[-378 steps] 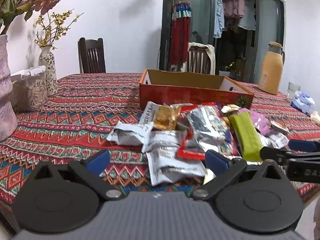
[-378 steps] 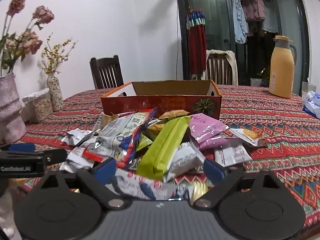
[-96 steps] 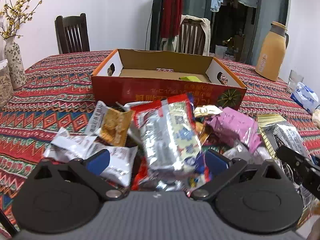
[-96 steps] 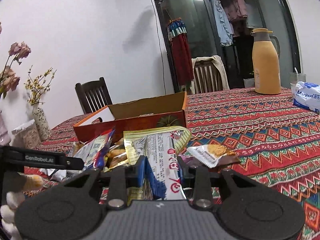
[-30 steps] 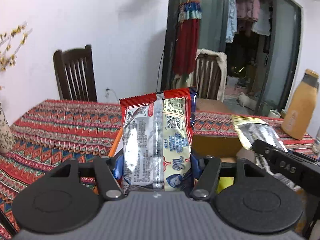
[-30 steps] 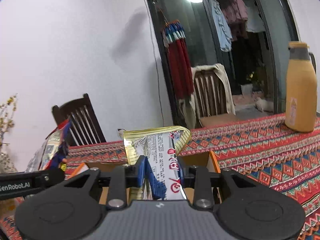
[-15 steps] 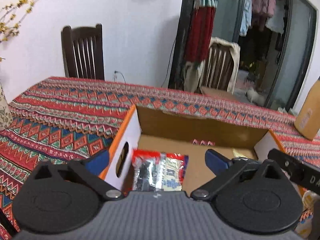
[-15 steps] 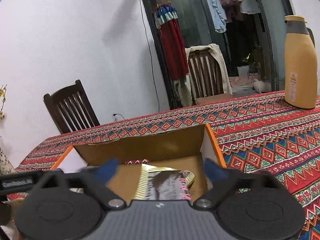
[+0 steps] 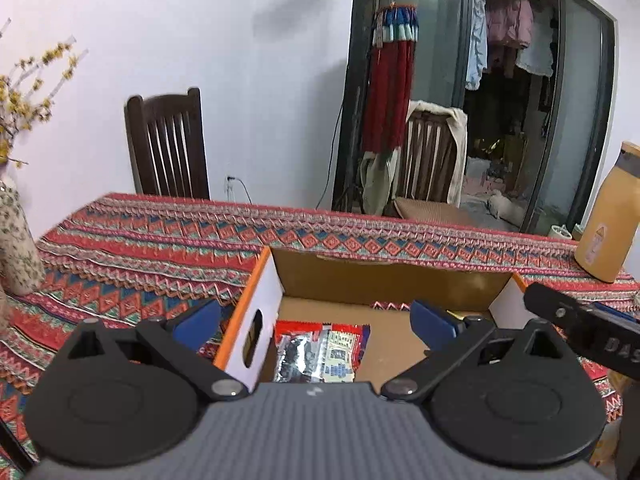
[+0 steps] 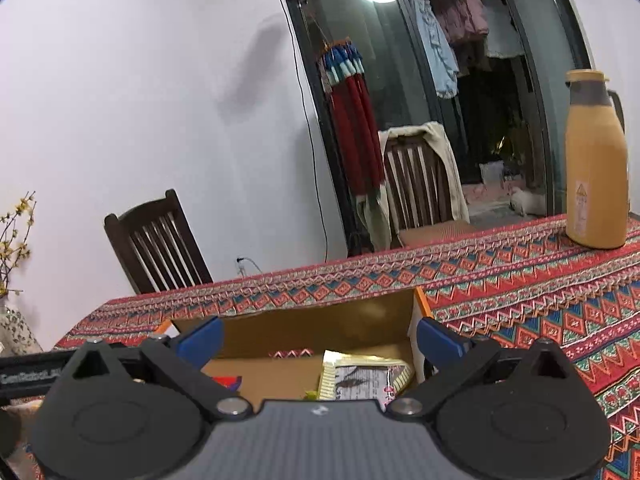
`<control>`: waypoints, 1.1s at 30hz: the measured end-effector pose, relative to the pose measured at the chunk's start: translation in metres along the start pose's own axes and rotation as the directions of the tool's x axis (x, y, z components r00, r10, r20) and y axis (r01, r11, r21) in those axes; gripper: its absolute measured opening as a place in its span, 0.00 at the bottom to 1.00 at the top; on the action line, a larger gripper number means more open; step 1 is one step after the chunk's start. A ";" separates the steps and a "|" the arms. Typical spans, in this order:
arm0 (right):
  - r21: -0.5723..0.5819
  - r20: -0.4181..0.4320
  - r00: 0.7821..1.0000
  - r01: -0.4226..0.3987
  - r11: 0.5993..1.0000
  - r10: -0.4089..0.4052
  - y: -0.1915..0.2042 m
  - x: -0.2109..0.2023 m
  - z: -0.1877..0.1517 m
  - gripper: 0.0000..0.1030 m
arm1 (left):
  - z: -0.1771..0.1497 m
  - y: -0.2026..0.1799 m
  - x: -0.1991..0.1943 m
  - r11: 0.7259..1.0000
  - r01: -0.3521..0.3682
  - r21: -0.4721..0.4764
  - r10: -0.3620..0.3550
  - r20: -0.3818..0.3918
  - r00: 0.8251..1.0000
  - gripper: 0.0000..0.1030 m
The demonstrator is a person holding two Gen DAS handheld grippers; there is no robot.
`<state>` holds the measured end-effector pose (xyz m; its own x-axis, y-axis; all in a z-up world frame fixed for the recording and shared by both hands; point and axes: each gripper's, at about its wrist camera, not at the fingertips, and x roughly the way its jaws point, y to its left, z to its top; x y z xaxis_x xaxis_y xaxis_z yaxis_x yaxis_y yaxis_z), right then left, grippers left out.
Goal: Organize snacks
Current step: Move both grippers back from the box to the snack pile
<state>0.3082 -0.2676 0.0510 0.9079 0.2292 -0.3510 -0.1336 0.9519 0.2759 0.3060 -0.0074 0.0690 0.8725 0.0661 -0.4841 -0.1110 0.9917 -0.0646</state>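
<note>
An open cardboard box (image 9: 260, 304) with orange edges sits on the patterned tablecloth. A red and silver snack packet (image 9: 318, 354) lies flat inside it at the left end. My left gripper (image 9: 316, 320) is open and empty, held above that packet. In the right wrist view a gold-edged snack packet (image 10: 362, 376) lies inside the same box (image 10: 316, 328) at its right end. My right gripper (image 10: 318, 338) is open and empty above it. The right gripper's black arm also shows in the left wrist view (image 9: 584, 334).
A tan thermos (image 10: 596, 160) stands on the table to the right of the box. A patterned vase (image 9: 18, 248) stands at the far left. Two dark wooden chairs (image 9: 168, 148) stand behind the table, one draped with cloth (image 9: 436, 160).
One second ago both grippers were shut on snack packets above the box. Both opened and the packets now lie in the box. Both grippers have since lifted a little.
</note>
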 end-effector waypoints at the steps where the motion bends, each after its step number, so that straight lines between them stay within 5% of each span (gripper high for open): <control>1: -0.002 0.000 1.000 0.003 1.000 -0.003 0.001 -0.001 0.001 1.00 | 0.001 0.001 -0.005 1.000 -0.004 0.000 0.004 0.002 1.000 1.00; 13: -0.014 0.001 1.000 -0.003 1.000 0.003 0.013 -0.049 -0.012 1.00 | -0.026 0.016 -0.057 1.000 -0.006 -0.007 0.006 0.015 1.000 1.00; 33: -0.100 -0.091 0.996 0.004 0.995 -0.014 -0.009 -0.136 -0.100 1.00 | -0.116 0.055 -0.100 0.999 0.037 0.018 -0.037 -0.027 0.999 1.00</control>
<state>0.1462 -0.2865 0.0064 0.8696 0.2339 -0.4349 -0.1685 0.9684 0.1838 0.1578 0.0276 0.0125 0.8627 0.0266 -0.5050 -0.0697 0.9953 -0.0667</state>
